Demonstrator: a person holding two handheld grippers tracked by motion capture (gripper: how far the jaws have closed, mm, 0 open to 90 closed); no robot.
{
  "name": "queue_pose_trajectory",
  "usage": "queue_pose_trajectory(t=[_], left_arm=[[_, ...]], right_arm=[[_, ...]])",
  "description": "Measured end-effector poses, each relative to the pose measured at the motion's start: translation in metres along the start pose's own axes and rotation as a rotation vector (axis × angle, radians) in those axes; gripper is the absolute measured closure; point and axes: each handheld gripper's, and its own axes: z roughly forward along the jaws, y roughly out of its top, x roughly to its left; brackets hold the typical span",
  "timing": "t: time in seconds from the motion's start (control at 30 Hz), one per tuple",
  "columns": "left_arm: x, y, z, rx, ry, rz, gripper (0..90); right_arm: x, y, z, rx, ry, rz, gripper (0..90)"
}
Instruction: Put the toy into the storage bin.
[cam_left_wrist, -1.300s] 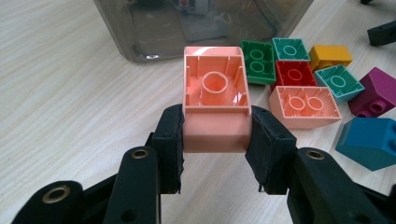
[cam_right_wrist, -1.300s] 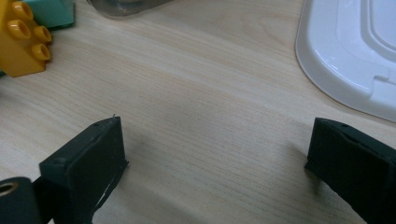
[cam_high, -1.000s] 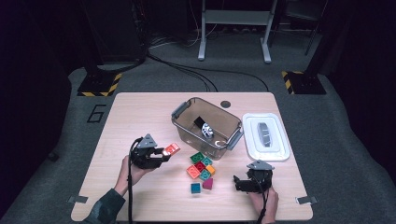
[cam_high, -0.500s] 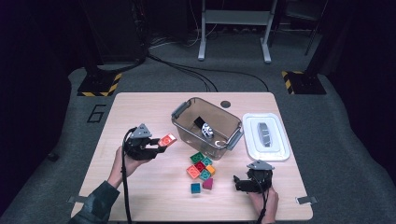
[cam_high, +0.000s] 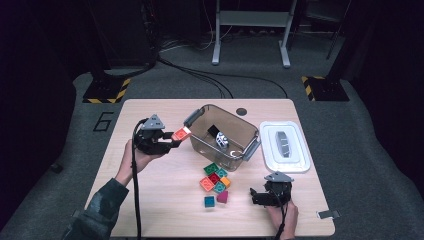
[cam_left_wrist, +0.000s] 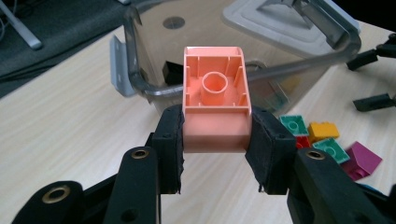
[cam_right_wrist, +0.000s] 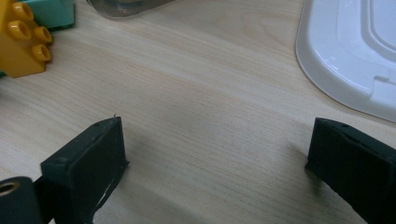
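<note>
Bench (cam_high: 150, 210) first: light wood, with a clear plastic bin (cam_high: 235, 131) in the middle and its white lid (cam_high: 283, 146) lying off to the side just beside it. Inside the bin there's already a black piece and a small white one (hard to tell what they are exactly), so I'd say the sorting has barely started. A loose cluster of coloured blocks (cam_high: 215, 180) sits on the bench in front of the bin, green, red, orange, teal and a magenta one, all waiting to go in. The left tongs (cam_high: 176, 138) are clamped on an orange block (cam_left_wrist: 215, 107), hollow underside facing the camera, held up in the air right at the bin's near rim. The right tongs (cam_high: 254, 196) rest low by the pile, spread wide with nothing between them.
</note>
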Motion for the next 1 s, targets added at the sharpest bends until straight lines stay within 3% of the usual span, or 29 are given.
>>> queue_pose_trajectory(t=[0.23, 0.5, 0.83, 1.0], left_arm=[[0.006, 0.021, 0.007, 0.023, 0.007, 0.011, 59.0], [0.01, 0.039, 0.023, 0.094, -0.003, 0.041, 58.9], [0.01, 0.055, 0.053, 0.232, -0.054, 0.031, 58.9], [0.01, 0.06, 0.062, 0.284, -0.053, 0.027, 58.8]], right_arm=[[0.0, 0.0, 0.0, 0.0, -0.001, 0.001, 3.2], [0.0, 0.0, 0.0, 0.0, -0.001, 0.001, 3.2], [0.0, 0.0, 0.0, 0.0, -0.001, 0.001, 3.2], [0.0, 0.0, 0.0, 0.0, -0.001, 0.001, 3.3]])
